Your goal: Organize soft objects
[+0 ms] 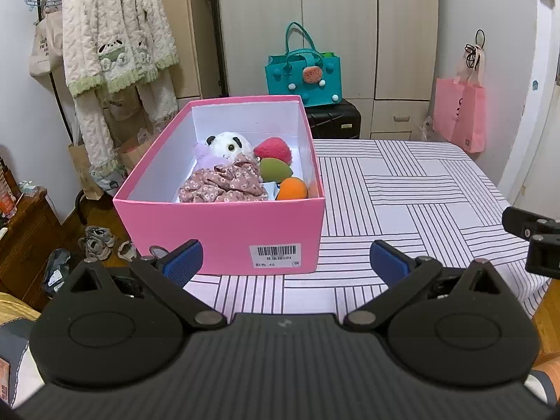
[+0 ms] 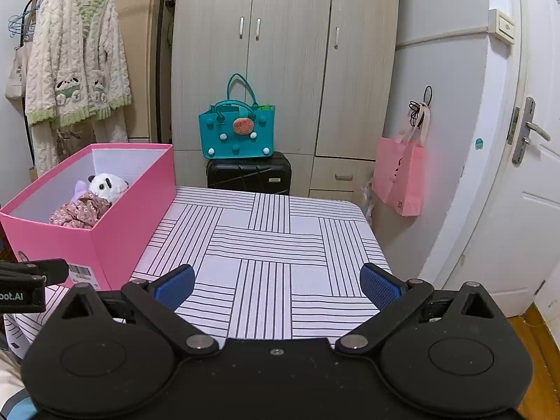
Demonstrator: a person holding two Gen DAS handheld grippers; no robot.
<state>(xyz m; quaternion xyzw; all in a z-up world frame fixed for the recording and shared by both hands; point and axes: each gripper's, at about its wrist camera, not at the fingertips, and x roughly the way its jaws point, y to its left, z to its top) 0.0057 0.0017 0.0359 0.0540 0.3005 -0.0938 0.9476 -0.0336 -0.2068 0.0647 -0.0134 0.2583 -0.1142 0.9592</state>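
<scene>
Pink box [image 1: 224, 231] taken as landmark; stands on striped tablecloth [image 1: 402, 189], long axis running away from the cameras. Inside box, left to right: floral cloth [image 1: 224, 183] heaped at near-left, panda plush [image 1: 229, 145] behind it with a lilac soft thing alongside, then red [image 1: 273, 150], green [image 1: 274, 169] and orange [image 1: 292, 189] soft pieces along right wall. Nothing soft seen on cloth outside box; sorting judged essentially complete. Left gripper [image 1: 285, 262] just short of box's near end wall, squarely facing it, clearly the nearer tool; jaws spread wide, blue pads bare, touching nothing. Right gripper [image 2: 276, 285] right of box, over bare cloth, box off to its front-left; jaws likewise spread wide, empty. Any further reach into box: forward and up over near wall, best by left.
</scene>
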